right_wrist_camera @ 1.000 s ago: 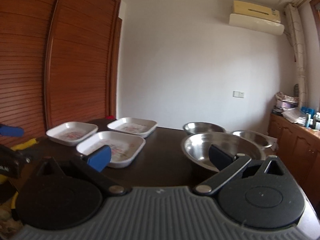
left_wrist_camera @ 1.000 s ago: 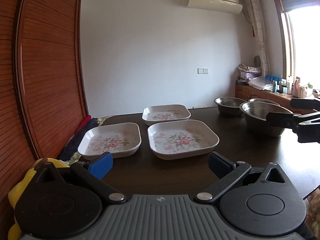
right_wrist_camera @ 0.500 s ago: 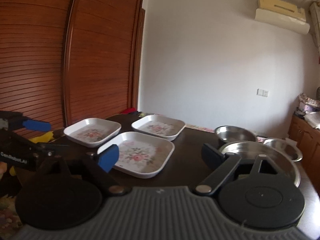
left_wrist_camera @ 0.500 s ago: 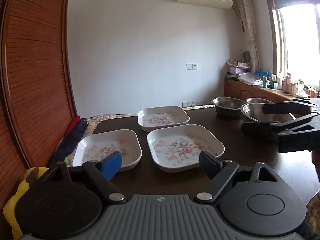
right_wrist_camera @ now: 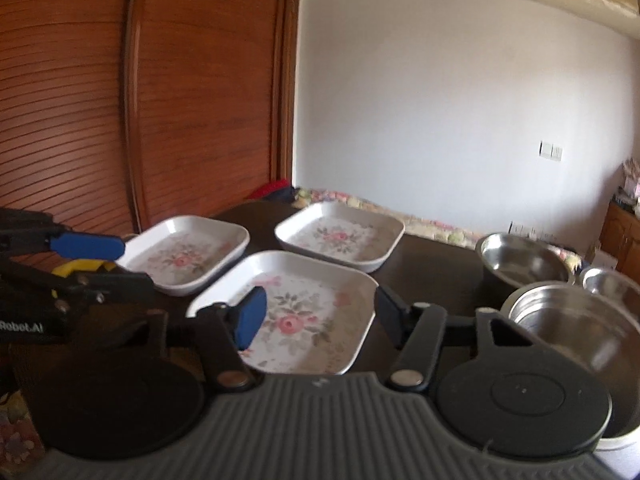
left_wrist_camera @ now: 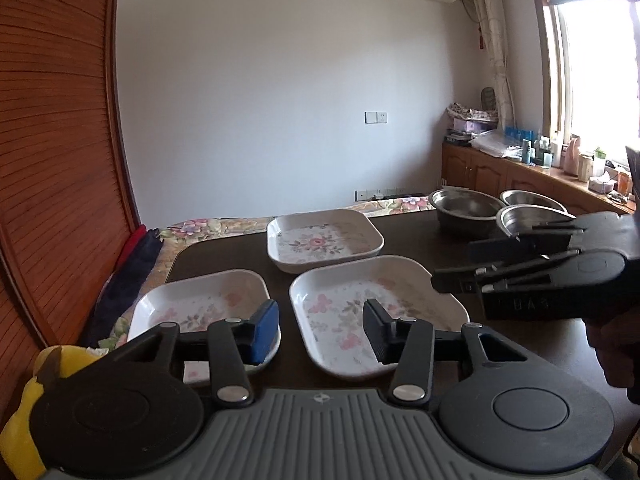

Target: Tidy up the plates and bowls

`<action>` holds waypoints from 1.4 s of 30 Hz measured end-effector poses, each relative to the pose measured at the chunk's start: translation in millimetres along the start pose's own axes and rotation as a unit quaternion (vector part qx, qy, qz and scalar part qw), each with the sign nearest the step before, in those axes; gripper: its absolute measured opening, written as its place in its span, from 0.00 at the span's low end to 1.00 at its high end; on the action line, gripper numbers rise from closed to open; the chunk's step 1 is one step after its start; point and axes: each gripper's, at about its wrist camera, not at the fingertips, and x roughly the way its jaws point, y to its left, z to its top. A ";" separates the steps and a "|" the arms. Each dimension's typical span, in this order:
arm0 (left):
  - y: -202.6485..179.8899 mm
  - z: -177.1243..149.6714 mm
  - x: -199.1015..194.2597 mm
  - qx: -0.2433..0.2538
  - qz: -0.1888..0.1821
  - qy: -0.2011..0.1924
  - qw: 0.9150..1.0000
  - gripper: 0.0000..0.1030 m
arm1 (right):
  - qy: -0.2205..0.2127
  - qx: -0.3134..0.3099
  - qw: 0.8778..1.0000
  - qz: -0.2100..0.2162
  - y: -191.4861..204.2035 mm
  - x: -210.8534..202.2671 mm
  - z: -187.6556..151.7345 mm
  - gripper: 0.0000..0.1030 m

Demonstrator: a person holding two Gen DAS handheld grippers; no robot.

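Three white square floral plates lie on the dark table (left_wrist_camera: 404, 236): a near left plate (left_wrist_camera: 192, 304), a near middle plate (left_wrist_camera: 352, 304) and a far plate (left_wrist_camera: 320, 240). Three steel bowls stand at the right: a far one (left_wrist_camera: 464, 208), a small one (left_wrist_camera: 528, 200) and a near one (left_wrist_camera: 520, 220). My left gripper (left_wrist_camera: 320, 330) is open, above the front edges of the two near plates. My right gripper (right_wrist_camera: 320, 314) is open over the near middle plate (right_wrist_camera: 304, 312). It also shows from the side in the left wrist view (left_wrist_camera: 452, 266).
A wooden slatted wardrobe (left_wrist_camera: 52, 160) stands at the left. A yellow object (left_wrist_camera: 24, 420) lies at the near left. A floral bedspread (left_wrist_camera: 224, 226) lies behind the table. A counter with bottles (left_wrist_camera: 560, 172) runs under the window at the right.
Both grippers have moved forward and down toward the near plates. The right gripper has swung left, from over the steel bowl to over the near middle plate. Both jaws have narrowed somewhat.
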 end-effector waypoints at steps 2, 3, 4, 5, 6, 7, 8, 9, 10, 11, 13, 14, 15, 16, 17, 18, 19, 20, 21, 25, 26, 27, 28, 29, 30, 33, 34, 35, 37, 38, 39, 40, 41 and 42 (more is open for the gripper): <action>1.1 3.9 11.5 0.002 0.002 0.005 1.000 0.71 | 0.010 0.009 1.000 0.000 -4.1 7.5 0.0 0.51; 1.5 4.9 17.7 0.003 0.004 0.010 1.000 0.71 | 0.012 0.011 1.000 -0.001 -5.5 10.4 -0.4 0.51; 2.5 4.9 22.0 0.003 0.003 0.014 1.000 0.70 | 0.015 0.010 1.000 -0.004 -6.6 13.2 -0.9 0.51; 3.0 5.2 27.4 0.003 0.001 0.018 1.000 0.70 | 0.018 0.011 1.000 -0.006 -7.1 15.9 -1.6 0.51; 2.8 5.7 31.6 0.005 0.000 0.022 1.000 0.70 | 0.022 0.010 1.000 -0.004 -7.0 18.5 -2.3 0.51; 3.3 6.2 36.6 0.008 0.001 0.026 1.000 0.70 | 0.022 0.011 1.000 -0.003 -7.1 21.7 -3.1 0.51; 4.0 6.1 41.2 0.009 0.002 0.029 1.000 0.69 | 0.025 0.009 1.000 -0.003 -7.0 24.8 -3.8 0.51; 5.2 5.9 45.5 0.009 0.000 0.033 0.999 0.67 | 0.027 0.007 1.000 -0.003 -6.4 27.0 -4.6 0.50; 6.2 5.4 48.4 0.008 -0.003 0.037 0.999 0.65 | 0.029 0.003 1.000 -0.003 -5.6 28.9 -5.3 0.50; 6.8 4.8 51.5 0.008 -0.005 0.041 0.999 0.64 | 0.031 0.000 1.000 -0.004 -5.4 30.9 -5.0 0.51; 7.1 4.1 56.7 0.013 -0.007 0.046 0.999 0.62 | 0.032 -0.010 0.999 -0.005 -3.8 33.7 -4.3 0.50; 6.7 3.4 58.7 0.016 -0.008 0.049 0.999 0.62 | 0.032 -0.014 0.999 -0.005 -3.1 34.5 -4.0 0.50; 6.5 2.8 61.3 0.019 -0.010 0.054 0.998 0.61 | 0.031 -0.018 0.999 -0.006 -2.1 35.0 -3.9 0.50; 6.5 2.6 64.7 0.020 -0.010 0.055 0.998 0.61 | 0.028 -0.016 0.999 -0.010 -3.0 37.1 -3.6 0.50; 6.2 2.6 66.6 0.023 -0.009 0.056 0.998 0.61 | 0.029 -0.019 0.999 -0.011 -2.9 38.6 -3.7 0.50; 6.1 2.7 68.5 0.024 -0.008 0.058 0.998 0.61 | 0.030 -0.021 0.999 -0.012 -2.6 40.2 -3.7 0.50; 6.1 3.3 70.5 0.025 -0.007 0.060 0.998 0.61 | 0.032 -0.023 0.999 -0.013 -2.4 42.5 -3.6 0.50; 6.0 3.4 71.8 0.026 -0.008 0.062 0.998 0.61 | 0.033 -0.027 0.999 -0.013 -1.8 43.7 -3.5 0.50; 5.0 3.1 73.0 0.028 -0.008 0.063 0.998 0.61 | 0.033 -0.030 0.999 -0.013 -1.4 44.9 -3.6 0.50; 2.5 3.3 78.6 0.039 -0.008 0.067 0.997 0.61 | 0.036 -0.038 0.999 -0.014 -2.1 50.1 -4.2 0.50; 2.8 3.1 79.9 0.038 -0.009 0.069 0.997 0.61 | 0.037 -0.038 0.999 -0.013 -2.9 50.9 -4.7 0.50; 3.0 3.0 81.2 0.038 -0.011 0.072 0.997 0.61 | 0.038 -0.038 0.998 -0.013 -3.5 51.6 -5.2 0.50; 2.7 2.7 82.7 0.038 -0.012 0.075 0.996 0.61 | 0.039 -0.039 0.998 -0.014 -3.7 52.5 -5.7 0.50; 2.7 2.3 84.1 0.039 -0.012 0.077 0.996 0.61 | 0.040 -0.041 0.998 -0.014 -4.0 53.6 -6.3 0.50; 2.8 1.9 84.9 0.040 -0.011 0.079 0.996 0.61 | 0.041 -0.040 0.998 -0.014 -4.7 54.5 -6.7 0.50; 2.7 2.6 85.1 0.039 -0.010 0.080 0.996 0.61 | 0.043 -0.038 0.998 -0.014 -5.7 55.2 -7.4 0.50; 2.6 2.9 84.9 0.039 -0.010 0.080 0.996 0.61 | 0.043 -0.039 0.998 -0.014 -5.3 55.4 -7.4 0.50; 2.2 2.9 84.8 0.040 -0.010 0.081 0.996 0.61 | 0.044 -0.041 0.998 -0.015 -4.6 55.7 -7.6 0.50; 1.7 3.1 85.6 0.043 -0.009 0.081 0.996 0.61 | 0.045 -0.042 0.998 -0.014 -4.8 56.3 -8.2 0.50; 1.5 3.2 85.6 0.043 -0.009 0.082 0.996 0.61 | 0.047 -0.040 0.998 -0.013 -5.2 57.4 -8.4 0.50; 0.8 3.2 85.9 0.044 -0.008 0.083 0.996 0.61 | 0.050 -0.038 0.998 -0.012 -5.8 58.0 -9.1 0.50; 0.4 3.0 86.3 0.046 -0.007 0.083 0.995 0.61 | 0.052 -0.036 0.998 -0.011 -6.1 59.0 -9.8 0.50; -0.2 3.1 86.4 0.047 -0.007 0.083 0.995 0.61 | 0.053 -0.037 0.998 -0.013 -6.3 59.2 -10.5 0.49; 0.0 3.2 86.9 0.047 -0.007 0.084 0.995 0.61 | 0.053 -0.038 0.998 -0.015 -6.2 59.4 -11.1 0.48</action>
